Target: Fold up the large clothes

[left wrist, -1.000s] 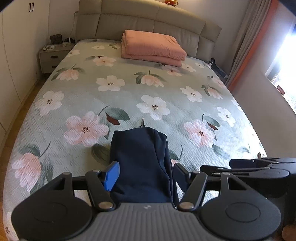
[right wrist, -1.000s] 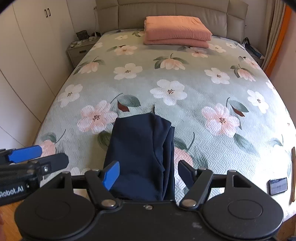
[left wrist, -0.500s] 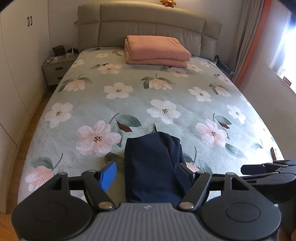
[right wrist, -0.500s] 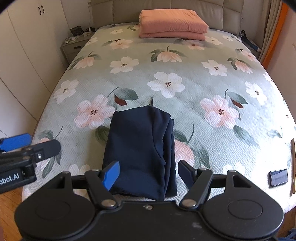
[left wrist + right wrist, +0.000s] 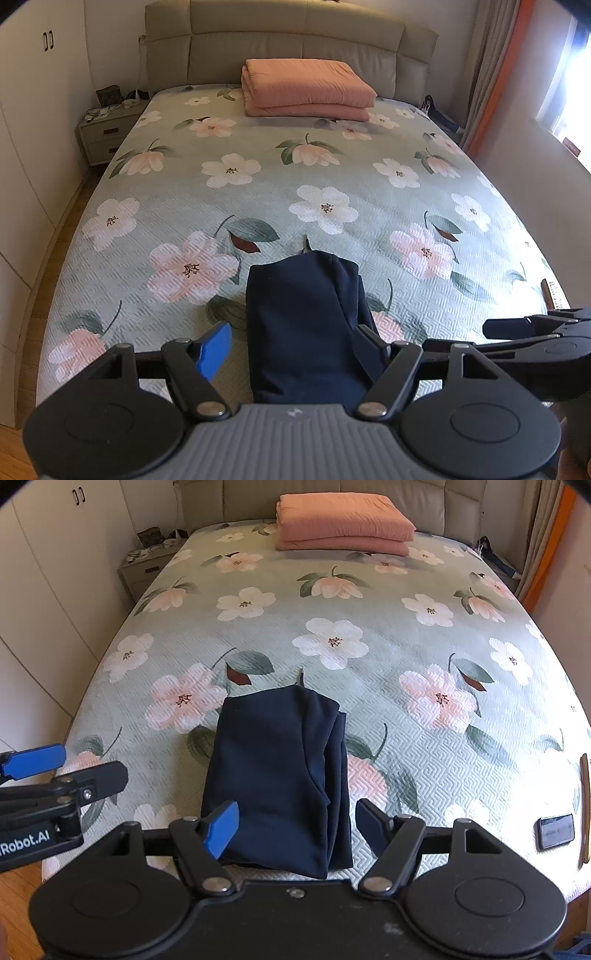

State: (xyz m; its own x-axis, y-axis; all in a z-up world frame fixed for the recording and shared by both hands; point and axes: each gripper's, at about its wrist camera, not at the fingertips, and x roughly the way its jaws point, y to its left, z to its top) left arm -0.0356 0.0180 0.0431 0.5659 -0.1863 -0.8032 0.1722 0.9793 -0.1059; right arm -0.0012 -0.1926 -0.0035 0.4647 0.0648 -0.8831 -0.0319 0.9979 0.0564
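- Both black two-finger tongs are open and hold nothing: the left gripper (image 5: 291,349) and the right gripper (image 5: 295,825) each hang over the near edge of the bed.
- Left tongs: the jaws have just been opening wider. The folded dark navy cloth garment (image 5: 304,325) is seen between the blue pad and the black pad, but neither pad presses on it.
- Right tongs: the jaws stand wide. The blue pad lies in front of the garment's (image 5: 280,771) near left corner; whether it touches the cloth I cannot tell.
- In the right wrist view, the left tongs (image 5: 33,771) come in at 9 o'clock; in the left wrist view, the right tongs (image 5: 517,326) come in at 3 o'clock.
- The navy garment lies flat on the pale green quilted bedspread with pink and white flowers (image 5: 424,746), near the foot of the bed, at about 6 o'clock in both views. Its layered edges show on the right side.
- A folded salmon-pink blanket (image 5: 306,88) lies at 12 o'clock, against the beige padded headboard (image 5: 288,37).
- A small black phone (image 5: 556,830) lies at 4 o'clock on the bedspread in the right wrist view.
- A pale bedside cabinet with drawers (image 5: 107,134) stands at 10 o'clock.
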